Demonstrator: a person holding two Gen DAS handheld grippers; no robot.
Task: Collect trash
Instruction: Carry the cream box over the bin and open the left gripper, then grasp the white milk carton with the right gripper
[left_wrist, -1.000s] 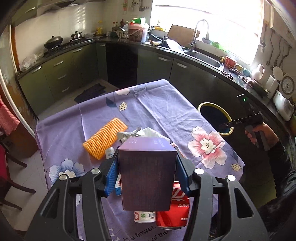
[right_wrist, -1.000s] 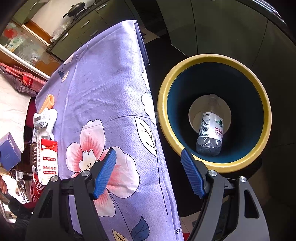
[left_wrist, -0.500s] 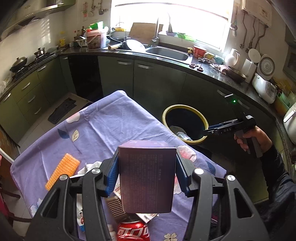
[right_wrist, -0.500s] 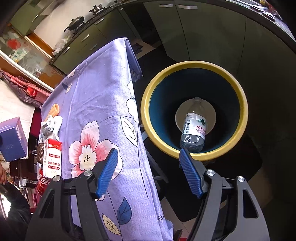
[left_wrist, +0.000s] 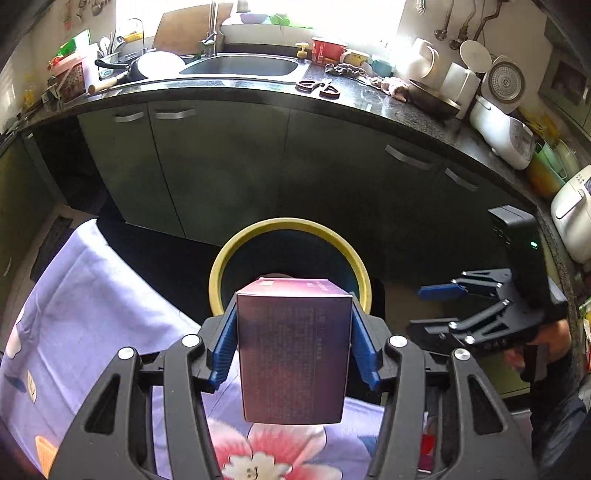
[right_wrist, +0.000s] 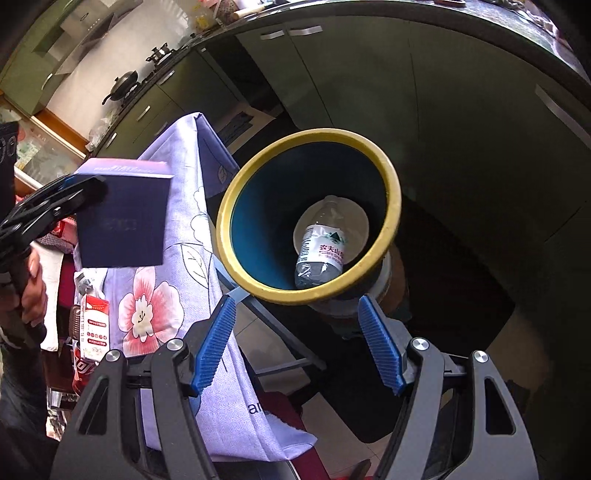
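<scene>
My left gripper is shut on a dark purple box and holds it in the air over the table's edge, just short of the yellow-rimmed bin. The box also shows at the left of the right wrist view. The bin stands on the floor beside the table and holds a clear water bottle. My right gripper is open and empty, low beside the bin; it also shows in the left wrist view.
The purple flowered tablecloth hangs down next to the bin. A red and white carton and a red can lie on the table. Dark kitchen cabinets and a cluttered counter stand behind the bin.
My left gripper has carried the box forward off the table toward the bin, which now sits straight ahead. My right gripper has drawn back and lower beside the bin.
</scene>
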